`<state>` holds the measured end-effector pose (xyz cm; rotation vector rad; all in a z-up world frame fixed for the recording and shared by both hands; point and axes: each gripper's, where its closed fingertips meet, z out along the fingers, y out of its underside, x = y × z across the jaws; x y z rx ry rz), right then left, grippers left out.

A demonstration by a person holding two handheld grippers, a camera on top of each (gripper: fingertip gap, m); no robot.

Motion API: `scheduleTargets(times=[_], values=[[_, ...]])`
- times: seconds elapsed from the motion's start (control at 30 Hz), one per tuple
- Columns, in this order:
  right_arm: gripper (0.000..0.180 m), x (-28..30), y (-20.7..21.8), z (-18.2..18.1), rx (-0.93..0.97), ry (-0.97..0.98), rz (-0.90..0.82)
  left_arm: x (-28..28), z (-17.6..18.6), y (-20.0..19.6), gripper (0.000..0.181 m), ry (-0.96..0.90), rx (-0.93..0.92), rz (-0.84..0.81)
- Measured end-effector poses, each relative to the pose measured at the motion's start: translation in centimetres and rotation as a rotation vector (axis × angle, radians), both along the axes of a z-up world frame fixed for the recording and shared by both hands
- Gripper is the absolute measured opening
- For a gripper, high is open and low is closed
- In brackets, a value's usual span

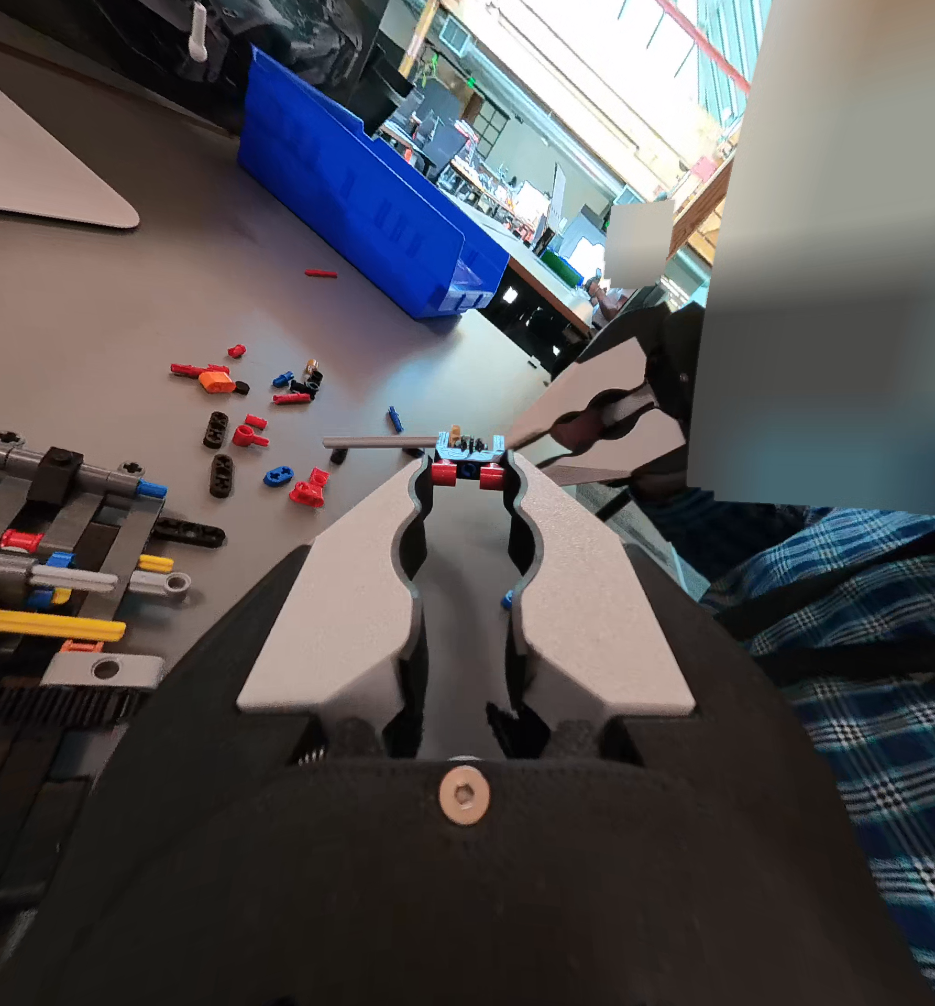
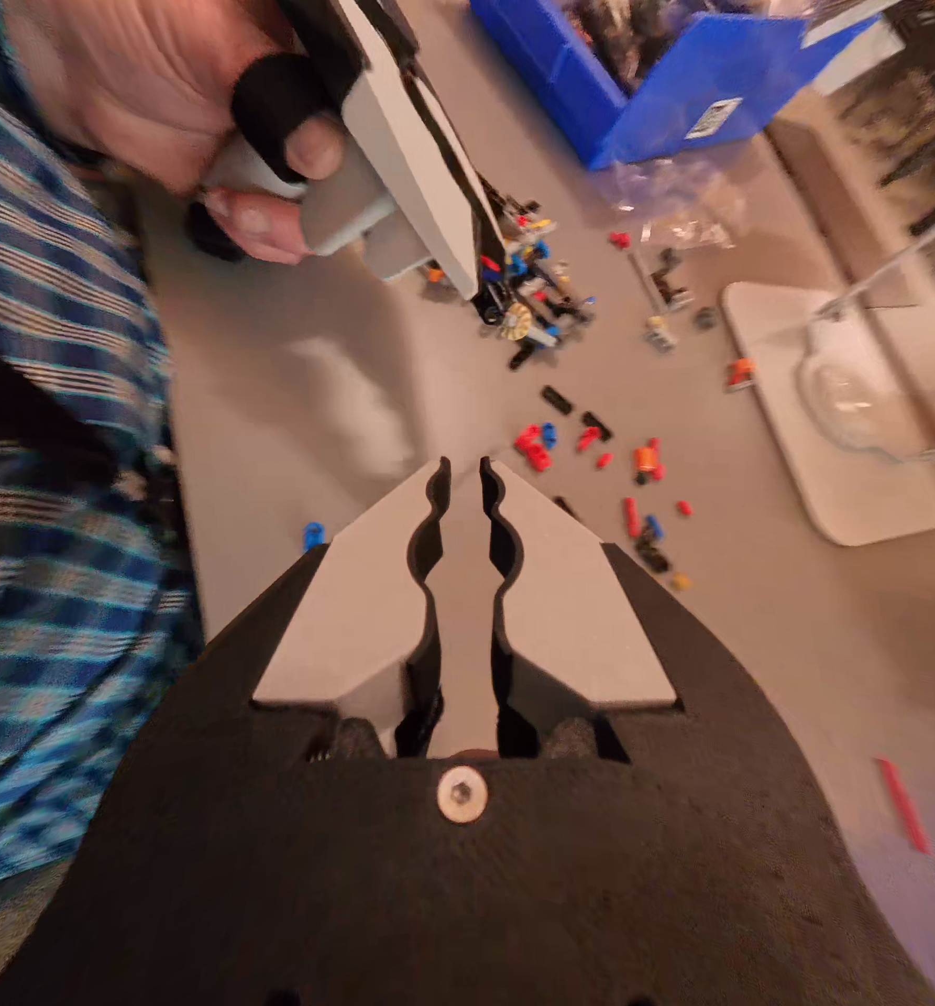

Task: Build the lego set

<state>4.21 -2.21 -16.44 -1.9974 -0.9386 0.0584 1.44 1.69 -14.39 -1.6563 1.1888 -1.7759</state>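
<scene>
Two grippers, left gripper [image 1: 468, 472] clamping small lego assembly [image 1: 468, 454]

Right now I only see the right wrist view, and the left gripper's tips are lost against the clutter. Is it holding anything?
Observer: Yes. The left gripper is shut on a small lego assembly with red bushes and a pale blue top.
Operator: Anything sticking out of it?
Observer: A thin grey axle juts out sideways, over the loose pieces.
Operator: Where is my gripper relative to it?
Observer: The right gripper points at the assembly from the side opposite the axle. I cannot tell whether they touch.
</scene>
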Motion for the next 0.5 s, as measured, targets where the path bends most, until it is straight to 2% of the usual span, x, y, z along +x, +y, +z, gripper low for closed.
scheduleTargets(times=[0.03,0.17,0.37,0.5], values=[[0.009,-0.5,-0.9,0.0,-0.035,0.074,0.028,-0.2,-0.1,-0.2,0.023,0.009,0.011,-0.013],[0.013,-1.2,-3.6,-1.0,-0.168,0.217,0.058,-0.5,-0.9,-1.1,0.024,0.059,0.11,-0.047],[0.011,-1.5,-4.1,-2.4,-0.192,0.247,0.007,-0.5,-3.8,-2.5,0.024,0.229,0.341,-0.138],[0.011,-1.4,-4.2,-3.4,-0.201,0.2,-0.002,-0.8,-5.4,-3.1,0.024,0.321,0.406,-0.192]])
